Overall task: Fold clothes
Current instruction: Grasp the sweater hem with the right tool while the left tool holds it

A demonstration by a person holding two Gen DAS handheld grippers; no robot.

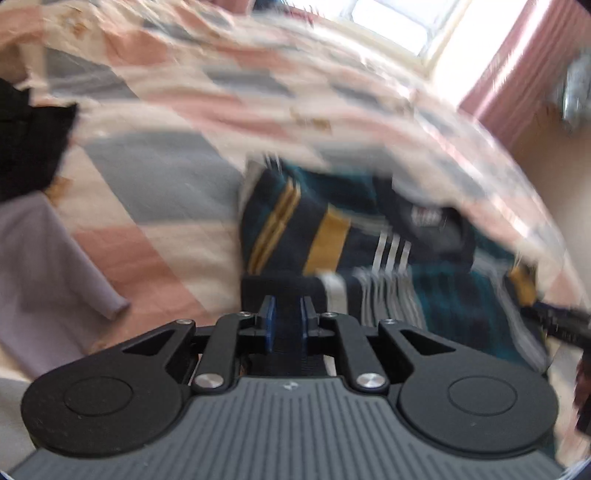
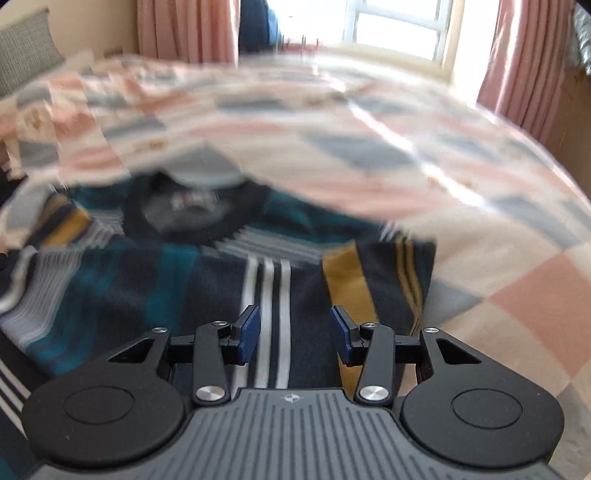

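Left wrist view: on checked bedspread (image 1: 155, 177), black garment (image 1: 29, 147) and lilac cloth (image 1: 48, 266) at left, well apart from striped sweater (image 1: 332, 229). Left gripper (image 1: 287, 325) nearly closed, blue pads pinching dark sweater edge. Motion blur throughout.

Right wrist view: striped sweater (image 2: 207, 280) lying flat on bedspread (image 2: 498, 258), collar pointing toward window (image 2: 391, 26) and pink curtains (image 2: 184, 29), stripes running lengthwise. Right gripper (image 2: 295, 332) spread wide above sweater, grasping nothing.
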